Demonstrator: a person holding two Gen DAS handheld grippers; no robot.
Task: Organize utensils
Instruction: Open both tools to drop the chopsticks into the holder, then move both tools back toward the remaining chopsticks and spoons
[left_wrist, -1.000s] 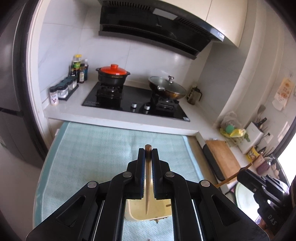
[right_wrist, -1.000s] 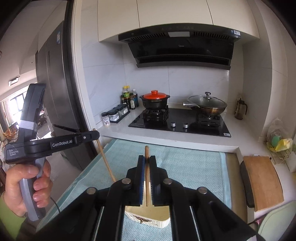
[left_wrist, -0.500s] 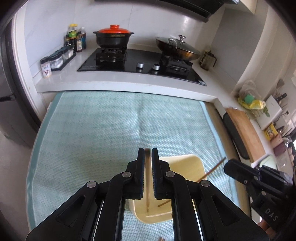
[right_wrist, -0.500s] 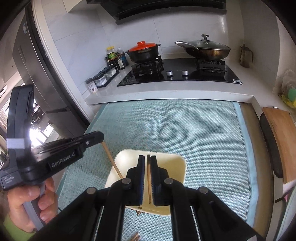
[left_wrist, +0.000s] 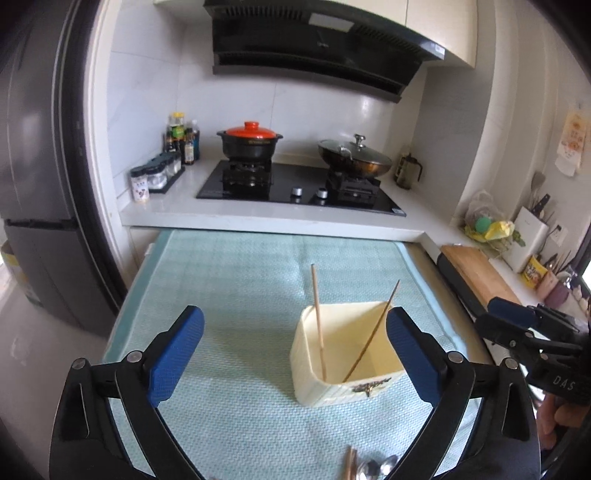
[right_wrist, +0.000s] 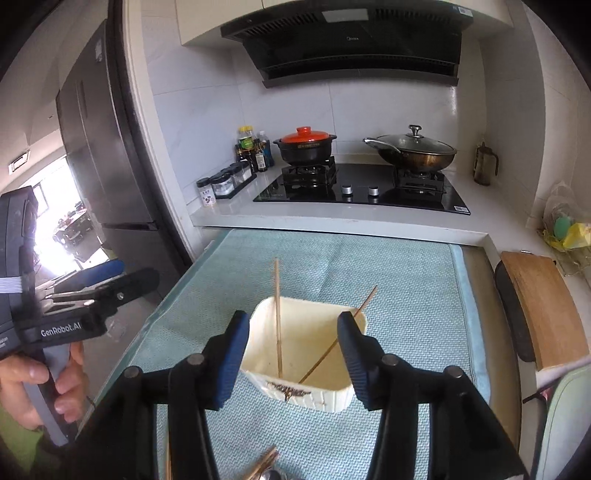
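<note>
A cream rectangular holder stands on the teal mat. Two wooden chopsticks stand in it: one near upright, one leaning right. My left gripper is open and empty, above and in front of the holder, which sits toward its right finger. My right gripper is open and empty, with its fingers on either side of the holder's near part. More utensils lie at the near mat edge: chopstick ends and spoons.
Behind the mat is a white counter with a black hob, a red-lidded pot, a lidded wok and spice jars. A wooden board lies right of the mat. A fridge stands at the left.
Both grippers opened and let go of their chopsticks, which now stand in the holder. Both grippers pulled back and tilted up from the holder.
</note>
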